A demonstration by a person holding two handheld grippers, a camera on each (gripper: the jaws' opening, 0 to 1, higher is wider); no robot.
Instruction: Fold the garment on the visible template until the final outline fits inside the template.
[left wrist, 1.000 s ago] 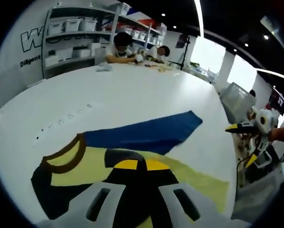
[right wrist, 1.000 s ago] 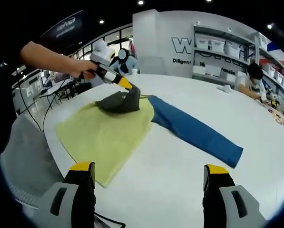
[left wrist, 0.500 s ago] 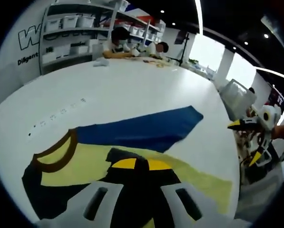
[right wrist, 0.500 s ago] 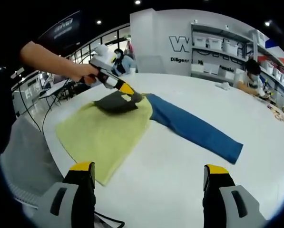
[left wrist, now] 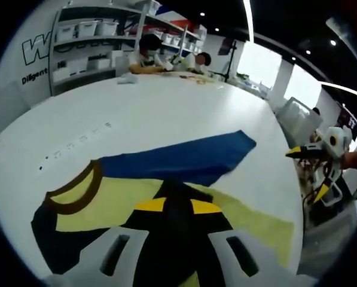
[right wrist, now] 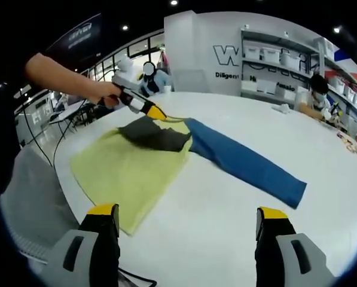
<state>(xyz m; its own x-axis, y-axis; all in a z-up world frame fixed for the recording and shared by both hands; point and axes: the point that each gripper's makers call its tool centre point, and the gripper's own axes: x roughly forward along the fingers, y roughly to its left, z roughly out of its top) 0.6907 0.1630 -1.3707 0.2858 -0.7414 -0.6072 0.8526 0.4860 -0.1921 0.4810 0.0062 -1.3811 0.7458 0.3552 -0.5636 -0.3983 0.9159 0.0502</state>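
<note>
- Broadly, a large white table (right wrist: 214, 239) carries the garment (right wrist: 130, 170), spread flat; no template outline can be made out on the tabletop in either view.
- The garment is recorded as a yellow-green body with a blue sleeve (right wrist: 247, 164) stretched out flat and a dark sleeve (right wrist: 154, 134) laid back over the body near the collar.
- Key relation: the blue sleeve's long axis runs away from the body towards the open table. In the right gripper view it lies ahead, between the jaws' lines of sight, with the cuff end towards the right jaw's side.
- The right gripper (right wrist: 187, 230) is judged the nearer tool for that sleeve. Its jaws are spread wide, nothing between them, held apart from the cloth, off the hem side.
- The left gripper (right wrist: 154, 112) is seen at the collar end, yellow tips just above or at the dark sleeve; contact cannot be confirmed. Whether the tips are parted or pinched cannot be told.
- From the left gripper view, the brown collar band (left wrist: 73, 194), the dark sleeve (left wrist: 64, 236) beneath the jaws, and a row of small marks (left wrist: 76, 143) on the table are noted; the other view does not resolve the collar band or the marks.
- From the right gripper view, the garment's full hem edge and the hand (right wrist: 109, 92) holding the left gripper are given.
</note>
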